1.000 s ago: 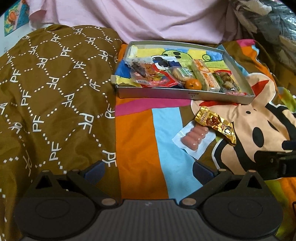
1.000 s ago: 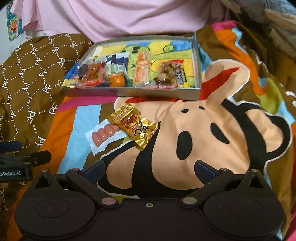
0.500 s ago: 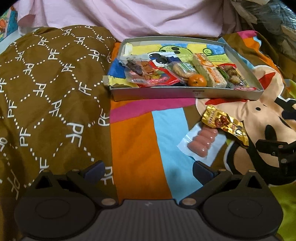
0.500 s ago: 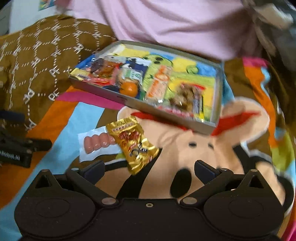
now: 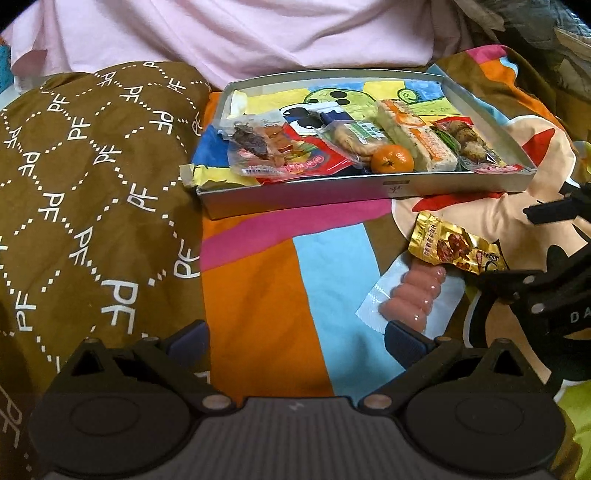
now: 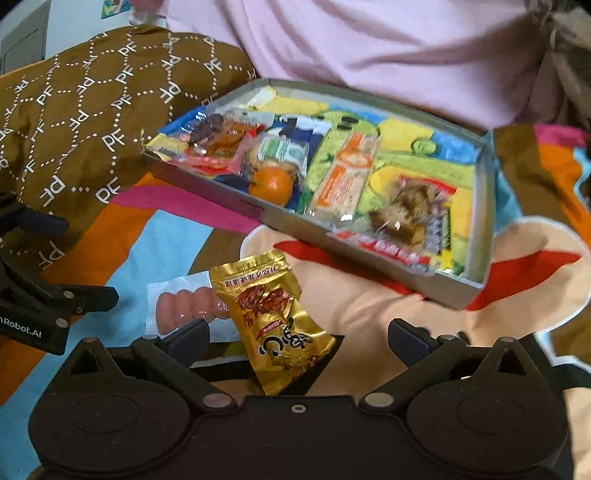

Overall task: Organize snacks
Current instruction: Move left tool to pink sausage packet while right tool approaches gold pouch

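A shallow grey box (image 5: 295, 197) (image 6: 373, 256) lies on the bed with several wrapped snacks and a small orange (image 5: 391, 158) (image 6: 270, 185) inside. In front of it, a gold snack packet (image 5: 456, 248) (image 6: 275, 317) overlaps a clear pack of pink sausages (image 5: 413, 297) (image 6: 183, 308). My right gripper (image 6: 297, 338) is open, low over the gold packet, which lies between its fingers. My left gripper (image 5: 295, 338) is open above the striped cover, its right finger beside the sausage pack.
A brown patterned pillow (image 5: 85, 206) (image 6: 85, 110) rises to the left. A person in pink clothing (image 5: 258, 33) (image 6: 388, 48) sits behind the box. The colourful cartoon bedcover (image 5: 258, 295) (image 6: 406, 306) fills the foreground.
My right gripper has dropped and come forward until the gold packet lies between its fingers. The left gripper has drifted forward and right toward the sausage pack. Both stay open.
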A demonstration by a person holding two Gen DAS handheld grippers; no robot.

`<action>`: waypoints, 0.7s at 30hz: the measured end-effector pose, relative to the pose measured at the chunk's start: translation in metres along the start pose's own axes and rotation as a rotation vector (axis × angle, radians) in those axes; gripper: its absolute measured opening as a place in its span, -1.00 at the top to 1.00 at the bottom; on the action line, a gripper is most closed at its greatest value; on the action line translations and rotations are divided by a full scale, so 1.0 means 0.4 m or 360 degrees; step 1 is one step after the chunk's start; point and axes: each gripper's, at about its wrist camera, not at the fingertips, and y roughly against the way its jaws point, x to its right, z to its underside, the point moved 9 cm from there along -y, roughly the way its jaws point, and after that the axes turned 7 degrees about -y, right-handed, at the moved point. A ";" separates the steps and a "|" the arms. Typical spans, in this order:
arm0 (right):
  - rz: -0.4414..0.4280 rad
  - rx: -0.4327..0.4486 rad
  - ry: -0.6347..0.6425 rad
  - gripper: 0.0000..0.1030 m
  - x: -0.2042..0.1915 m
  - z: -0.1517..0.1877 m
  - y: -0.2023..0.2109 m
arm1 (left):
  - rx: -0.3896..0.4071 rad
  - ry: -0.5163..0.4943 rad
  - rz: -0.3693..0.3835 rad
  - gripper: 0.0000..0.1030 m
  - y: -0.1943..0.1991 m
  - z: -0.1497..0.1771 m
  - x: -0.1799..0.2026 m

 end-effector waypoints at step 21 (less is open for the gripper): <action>-0.0055 -0.0090 -0.0026 -0.34 -0.014 0.006 -0.060 | 0.0011 0.0015 0.0032 -0.99 -0.020 -0.015 0.006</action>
